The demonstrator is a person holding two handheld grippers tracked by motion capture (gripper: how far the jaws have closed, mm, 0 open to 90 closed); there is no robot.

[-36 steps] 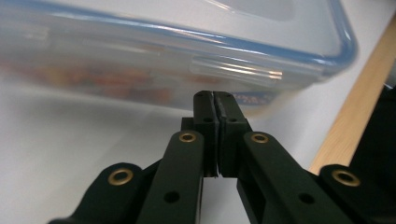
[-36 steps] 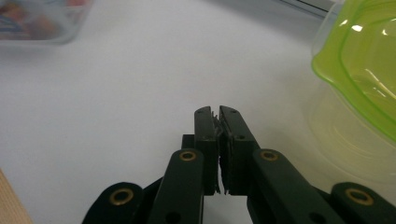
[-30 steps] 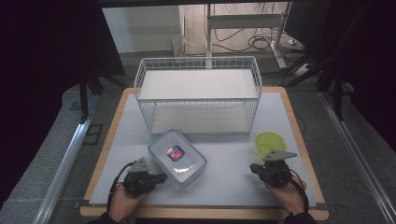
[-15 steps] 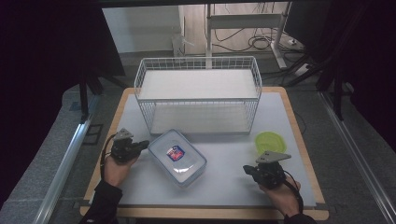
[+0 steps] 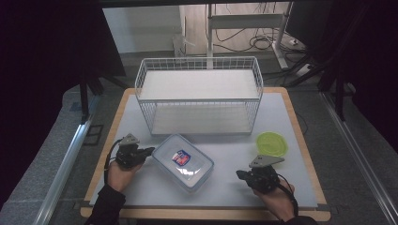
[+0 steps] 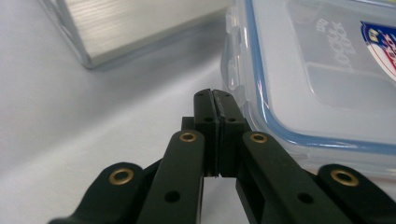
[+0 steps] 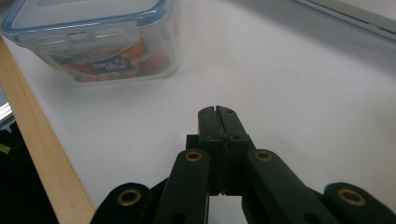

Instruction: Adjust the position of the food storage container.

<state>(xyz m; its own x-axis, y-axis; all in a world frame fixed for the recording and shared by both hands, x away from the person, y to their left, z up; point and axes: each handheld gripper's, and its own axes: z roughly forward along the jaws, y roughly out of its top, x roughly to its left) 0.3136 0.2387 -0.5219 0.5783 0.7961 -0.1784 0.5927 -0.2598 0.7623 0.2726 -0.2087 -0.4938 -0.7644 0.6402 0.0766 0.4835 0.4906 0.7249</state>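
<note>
White worktop (image 5: 225, 154) carries a clear, blue-sealed, rectangular plastic lidded container (image 5: 182, 161) before the white wire basket (image 5: 199, 93). Both the left gripper (image 5: 149, 151) and right gripper (image 5: 240, 174) have jaws pressed together, empty. Rigid, light, probably slippery; the side latches look the best hold.

The worktop (image 5: 291, 140) is a pale grey-white sheet with a light wooden border, standing on a grey speckled floor (image 5: 56, 150). A metal rail (image 5: 65, 159) runs along the floor past its left edge, and another (image 5: 361, 164) past its right edge. Beyond the far edge stands a pale wall panel (image 5: 141, 30), and next to it the white legs of a desk frame (image 5: 244, 23) with dark cables, perhaps power leads, on the floor. Both far corners of the room lie in deep shadow.
</note>
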